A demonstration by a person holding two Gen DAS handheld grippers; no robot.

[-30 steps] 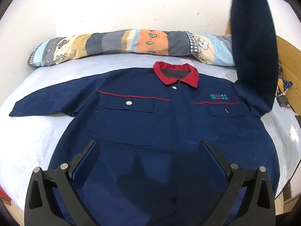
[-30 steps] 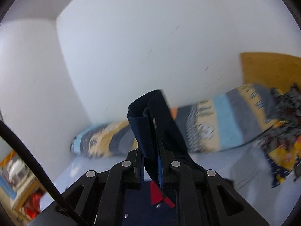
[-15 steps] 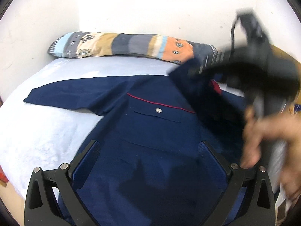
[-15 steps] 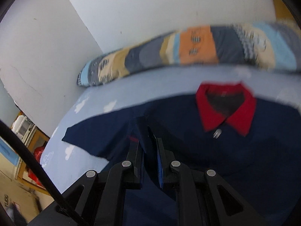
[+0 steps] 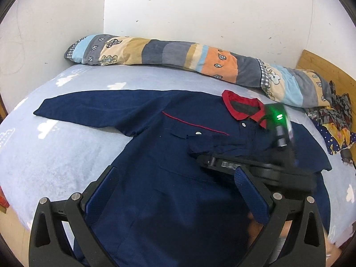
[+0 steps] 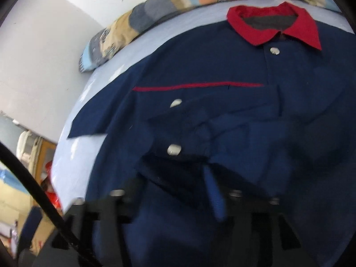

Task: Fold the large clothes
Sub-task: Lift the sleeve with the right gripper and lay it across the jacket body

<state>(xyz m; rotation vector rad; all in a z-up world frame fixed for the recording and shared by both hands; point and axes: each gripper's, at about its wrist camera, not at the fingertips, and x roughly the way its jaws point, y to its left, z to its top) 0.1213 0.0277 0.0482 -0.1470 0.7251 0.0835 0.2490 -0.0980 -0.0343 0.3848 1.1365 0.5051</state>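
A pale blue bed sheet (image 5: pixel 66 155) with cloud prints fills a white-walled corner. On it lies one navy work shirt (image 5: pixel 169 178), front up, red collar (image 5: pixel 242 109) toward one long patchwork pillow (image 5: pixel 178 55); one sleeve (image 5: pixel 93 111) lies spread, the other's cuff (image 6: pixel 178 138) lies folded onto the chest. The left gripper (image 5: pixel 178 198) hovers wide open, holding nothing. The right gripper (image 5: pixel 224 163) lies low against the cuff; its own view is blurred, so its grip cannot be judged. Only that view shows orange clutter (image 6: pixel 50 191) beside the bed.

Both wrist views look closely down on the shirt (image 5: pixel 169 178).
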